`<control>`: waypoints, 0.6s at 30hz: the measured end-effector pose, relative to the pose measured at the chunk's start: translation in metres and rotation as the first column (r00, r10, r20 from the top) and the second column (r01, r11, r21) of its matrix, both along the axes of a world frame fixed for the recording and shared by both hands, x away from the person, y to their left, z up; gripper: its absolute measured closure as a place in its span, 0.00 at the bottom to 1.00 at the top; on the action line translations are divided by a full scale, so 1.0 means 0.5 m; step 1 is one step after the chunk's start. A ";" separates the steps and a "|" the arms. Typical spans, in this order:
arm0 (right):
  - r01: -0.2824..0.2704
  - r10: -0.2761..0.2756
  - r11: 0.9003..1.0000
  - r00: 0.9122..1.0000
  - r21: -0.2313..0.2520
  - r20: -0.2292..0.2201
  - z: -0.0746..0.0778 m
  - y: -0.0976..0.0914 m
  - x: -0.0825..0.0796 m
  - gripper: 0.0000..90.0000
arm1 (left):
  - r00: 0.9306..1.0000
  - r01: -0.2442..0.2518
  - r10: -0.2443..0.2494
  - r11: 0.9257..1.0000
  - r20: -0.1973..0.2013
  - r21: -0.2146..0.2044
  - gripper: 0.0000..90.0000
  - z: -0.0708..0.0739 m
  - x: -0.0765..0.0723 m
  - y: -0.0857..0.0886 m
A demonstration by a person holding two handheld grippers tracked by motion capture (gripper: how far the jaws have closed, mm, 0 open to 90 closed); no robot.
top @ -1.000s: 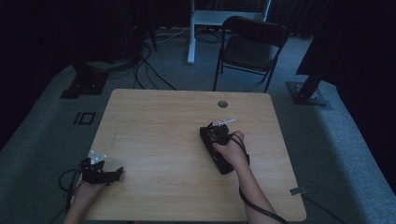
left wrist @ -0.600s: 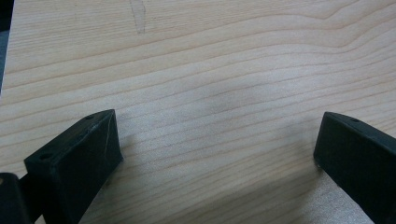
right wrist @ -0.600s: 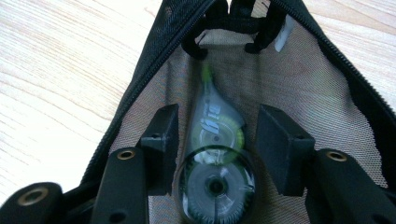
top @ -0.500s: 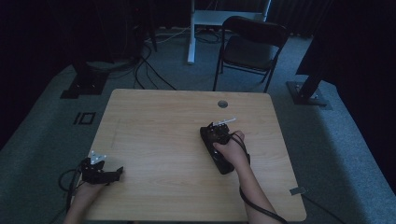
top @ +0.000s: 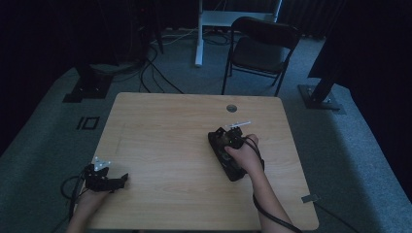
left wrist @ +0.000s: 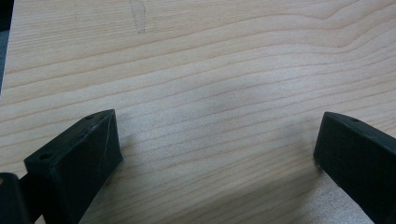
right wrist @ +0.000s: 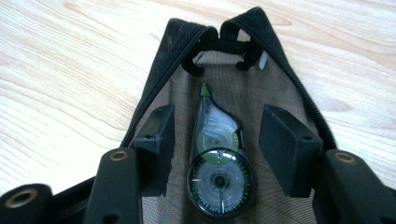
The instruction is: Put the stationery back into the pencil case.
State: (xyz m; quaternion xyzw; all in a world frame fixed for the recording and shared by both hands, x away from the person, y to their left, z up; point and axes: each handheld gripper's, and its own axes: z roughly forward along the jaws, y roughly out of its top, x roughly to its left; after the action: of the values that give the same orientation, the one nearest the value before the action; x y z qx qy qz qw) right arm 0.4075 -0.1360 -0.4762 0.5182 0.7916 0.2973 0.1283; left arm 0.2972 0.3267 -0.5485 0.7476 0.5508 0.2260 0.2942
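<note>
A person is sitting at a light wooden counter (top: 160, 131) in a dim room, with both forearms coming in from the near edge and a two-jaw gripper in each hand. The left gripper (top: 114, 180) is resting low on the counter near its near left corner, pointing toward the middle of the counter, with the left hand (top: 90, 196) wrapped behind it and the wrist lying flat. In the left gripper view its jaws are standing wide apart over bare wood grain, with nothing between them. The right hand (top: 243, 156) is reaching forward past the middle of the counter, the forearm angling in from the near right, and it is holding the right gripper (right wrist: 219, 144) tipped down over a black mesh pouch (right wrist: 280, 84) lying on the counter. In the right gripper view the pouch's zipper is lying open in a V, and a correction tape dispenser (right wrist: 218, 163), clear with green gears inside, is lying on the mesh inside the pouch, its tip pointing away toward the zipper's end. The right gripper's jaws have just been opening; they are standing on either side of the dispenser with a gap on each side, so the pads are not pressing on it. A dark folding chair (top: 262, 51) is standing on the grey floor beyond the counter.
</note>
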 end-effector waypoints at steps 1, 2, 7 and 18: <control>-0.001 0.001 1.000 1.000 0.000 0.006 0.001 -0.002 -0.001 0.51 | 1.000 0.000 0.000 1.000 0.000 0.000 0.01 0.000 0.000 0.000; 0.000 0.000 1.000 1.000 0.003 0.006 0.003 -0.004 -0.002 0.51 | 1.000 0.000 0.000 1.000 0.000 0.000 0.01 0.000 0.000 0.000; 0.006 -0.007 1.000 1.000 0.027 0.023 0.010 -0.015 -0.008 0.51 | 1.000 0.000 0.000 1.000 0.000 0.000 0.01 0.000 0.000 0.000; -0.011 0.005 0.997 0.996 0.071 0.088 0.040 -0.043 -0.029 0.49 | 1.000 0.000 0.000 1.000 0.000 0.000 0.01 0.000 0.000 0.000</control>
State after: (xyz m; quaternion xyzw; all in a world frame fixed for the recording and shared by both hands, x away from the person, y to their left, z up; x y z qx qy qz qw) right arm 0.3930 -0.1577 -0.4560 0.5057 0.7761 0.3483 0.1431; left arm 0.2972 0.3267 -0.5485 0.7476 0.5508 0.2260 0.2943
